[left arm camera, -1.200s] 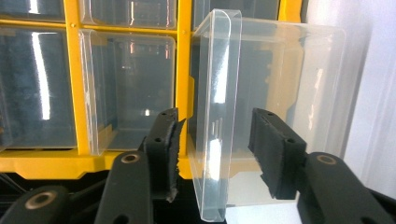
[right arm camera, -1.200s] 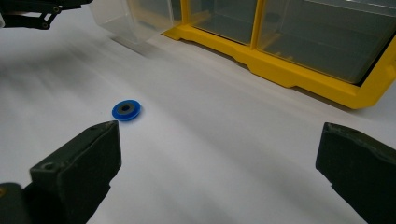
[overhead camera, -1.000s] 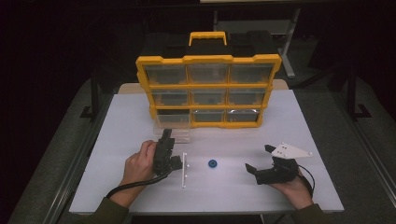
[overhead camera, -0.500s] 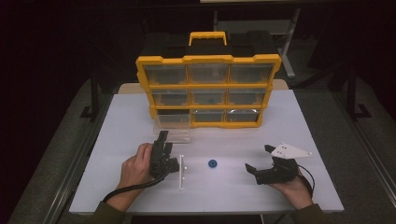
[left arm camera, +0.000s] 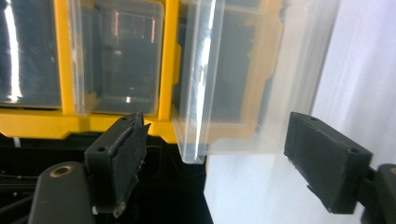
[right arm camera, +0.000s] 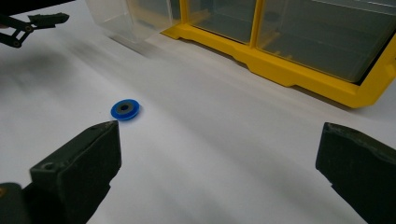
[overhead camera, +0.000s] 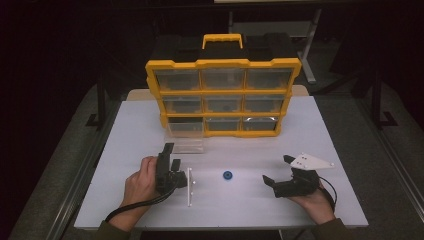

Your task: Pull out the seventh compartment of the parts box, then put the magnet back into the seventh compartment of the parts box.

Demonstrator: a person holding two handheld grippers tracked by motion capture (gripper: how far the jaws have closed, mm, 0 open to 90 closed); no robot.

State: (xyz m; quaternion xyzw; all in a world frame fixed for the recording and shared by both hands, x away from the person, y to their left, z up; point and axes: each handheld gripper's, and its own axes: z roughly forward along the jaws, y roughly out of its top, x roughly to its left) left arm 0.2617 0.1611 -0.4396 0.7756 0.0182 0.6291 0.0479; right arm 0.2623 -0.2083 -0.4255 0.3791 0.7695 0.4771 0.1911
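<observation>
A yellow organizer (overhead camera: 223,64) with clear drawers stands upright at the back of the white table (overhead camera: 310,130). Its bottom-left drawer (overhead camera: 185,135) is pulled out onto the table. My left gripper (overhead camera: 171,155) lies rolled on its side just in front of that drawer. Its jaws have just been opening and are open, with nothing between them. In the left gripper view the drawer's clear wall (left arm camera: 233,84) sits a little beyond the left gripper (left arm camera: 217,123). A small blue disc (overhead camera: 228,175) lies flat on the table between the grippers. My right gripper (overhead camera: 276,169) rests open to its right, with the disc (right arm camera: 125,109) ahead of the right gripper (right arm camera: 222,130) on its left side.
A thin white plate (overhead camera: 190,186) stands on edge right beside the left hand. The organizer's yellow frame (right arm camera: 289,70) runs across the far side of the right gripper view. The table's front edge is close behind both hands, and the surroundings are dark.
The left gripper has drawn back a little from the pulled-out drawer toward the front edge, and its jaws have spread. The right gripper and the blue disc have not moved.
</observation>
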